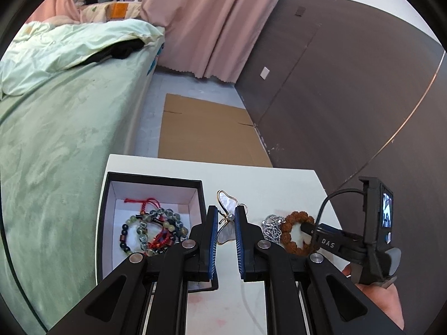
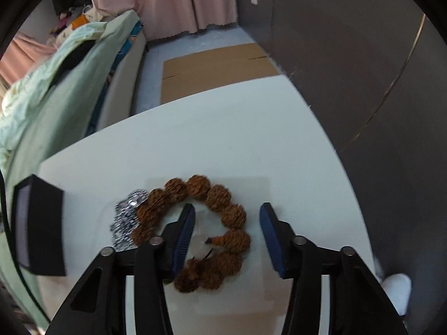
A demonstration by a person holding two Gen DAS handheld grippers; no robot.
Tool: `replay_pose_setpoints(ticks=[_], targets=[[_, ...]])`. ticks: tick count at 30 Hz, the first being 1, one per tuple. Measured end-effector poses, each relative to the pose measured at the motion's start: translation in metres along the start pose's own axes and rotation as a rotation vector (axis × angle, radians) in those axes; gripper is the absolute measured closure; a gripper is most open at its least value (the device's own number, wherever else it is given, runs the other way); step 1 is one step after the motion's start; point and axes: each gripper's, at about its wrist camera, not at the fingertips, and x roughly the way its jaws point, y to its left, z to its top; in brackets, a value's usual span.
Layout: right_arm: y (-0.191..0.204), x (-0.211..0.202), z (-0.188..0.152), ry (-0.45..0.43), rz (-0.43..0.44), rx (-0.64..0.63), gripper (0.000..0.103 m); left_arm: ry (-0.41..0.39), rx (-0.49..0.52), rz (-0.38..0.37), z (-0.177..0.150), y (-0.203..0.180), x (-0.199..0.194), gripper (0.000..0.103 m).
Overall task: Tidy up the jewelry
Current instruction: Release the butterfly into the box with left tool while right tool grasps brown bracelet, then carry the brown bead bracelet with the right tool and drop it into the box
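A home bedroom. A bed (image 1: 69, 117) with a green sheet and a rumpled pale quilt (image 1: 69, 44) fills one side. Beyond the bed's foot hang pink curtains (image 1: 206, 22) reaching the floor; beside the bed lies flattened cardboard (image 1: 206, 131), and near it stands a small white table (image 1: 265, 181).

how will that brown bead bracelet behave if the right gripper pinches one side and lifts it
The brown bead bracelet is a string of separate knobbly beads, so it will probably droop into a hanging loop, not stay round. The rough bead surface should grip well on the ribbed pads. It touches the silver chain, which might drag along.
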Motion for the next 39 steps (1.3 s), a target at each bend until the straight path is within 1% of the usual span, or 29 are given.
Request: replay_pose_setpoints(ticks=[3, 4, 5, 10, 11, 19, 22, 26, 29, 30, 32, 34, 36, 37, 39], targets=[[0.006, -0.003, -0.001, -0.004, -0.035, -0.027, 0.064, 0.005, -0.003, 0.008, -0.002, 0.002, 0.001, 0.091], [0.006, -0.004, -0.002, -0.006, -0.037, -0.036, 0.072, 0.006, -0.003, 0.013, -0.003, 0.003, 0.0, 0.091], [0.009, -0.005, 0.001, -0.003, -0.038, -0.037, 0.074, 0.006, -0.004, 0.017, -0.003, 0.004, 0.0, 0.091], [-0.009, -0.014, -0.003, -0.001, 0.041, 0.063, 0.076, -0.002, -0.01, 0.035, -0.005, 0.007, -0.006, 0.091], [-0.012, -0.018, -0.003, -0.008, 0.052, 0.076, 0.085, -0.007, -0.013, 0.038, -0.006, 0.008, -0.008, 0.091], [-0.018, -0.064, -0.01, -0.12, 0.184, 0.113, 0.084, -0.021, -0.024, 0.068, -0.01, 0.013, -0.02, 0.091], [-0.017, -0.078, -0.014, -0.153, 0.249, 0.128, 0.084, -0.024, -0.026, 0.08, -0.012, 0.015, -0.022, 0.091], [-0.015, -0.089, -0.018, -0.176, 0.318, 0.143, 0.084, -0.037, -0.049, 0.085, -0.013, 0.02, -0.028, 0.091], [-0.014, -0.095, -0.018, -0.184, 0.379, 0.151, 0.084, -0.041, -0.063, 0.062, -0.011, 0.023, -0.033, 0.09], [-0.012, -0.098, -0.019, -0.193, 0.398, 0.149, 0.084, -0.034, -0.067, 0.063, -0.01, 0.025, -0.033, 0.088], [-0.009, -0.103, -0.02, -0.21, 0.437, 0.151, 0.084, -0.023, -0.081, 0.064, -0.009, 0.028, -0.034, 0.074], [-0.004, -0.106, -0.02, -0.22, 0.469, 0.154, 0.084, -0.042, -0.112, 0.056, -0.008, 0.033, -0.038, 0.04], [0.003, -0.109, -0.021, -0.228, 0.494, 0.151, 0.084, -0.083, -0.147, 0.052, -0.009, 0.037, -0.047, 0.028], [0.008, -0.111, -0.021, -0.233, 0.509, 0.147, 0.084, -0.098, -0.153, 0.046, -0.008, 0.039, -0.051, 0.025], [0.018, -0.116, -0.022, -0.247, 0.542, 0.137, 0.084, -0.113, -0.156, 0.051, -0.005, 0.04, -0.057, 0.024]])
